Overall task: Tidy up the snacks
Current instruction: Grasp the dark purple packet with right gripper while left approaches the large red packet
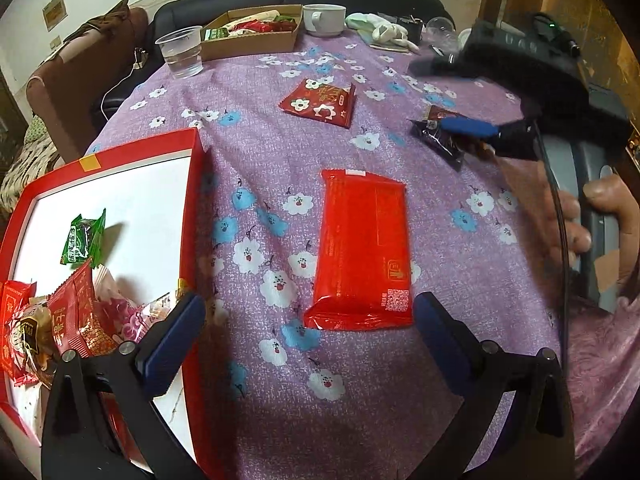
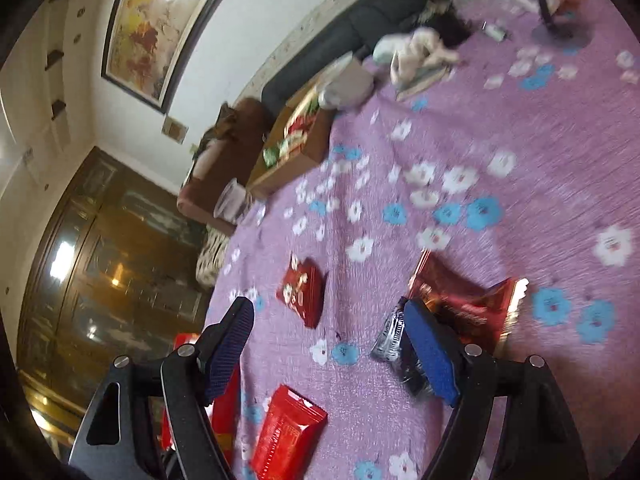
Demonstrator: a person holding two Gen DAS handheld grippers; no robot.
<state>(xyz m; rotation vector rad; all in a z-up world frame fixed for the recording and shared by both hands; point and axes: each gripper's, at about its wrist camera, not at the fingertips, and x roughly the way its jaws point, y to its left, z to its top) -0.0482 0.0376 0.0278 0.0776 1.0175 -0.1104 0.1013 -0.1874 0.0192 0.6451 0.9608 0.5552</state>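
Right now our right gripper (image 2: pixel 328 348), jaws spread and empty, nears the dark wrapped snack (image 1: pixel 440 136); we risk nudging it away, while our left gripper (image 1: pixel 308 344) hangs wide over the long red packet (image 1: pixel 362 248)

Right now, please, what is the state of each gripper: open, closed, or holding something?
Left gripper: open, empty, above the long red plastic snack packet.
Right gripper: open, holding nothing; one finger by the small dark foil snack packet.

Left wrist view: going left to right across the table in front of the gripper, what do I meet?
red box with snacks → long red packet → dark snack packet under the right gripper → hand holding it.
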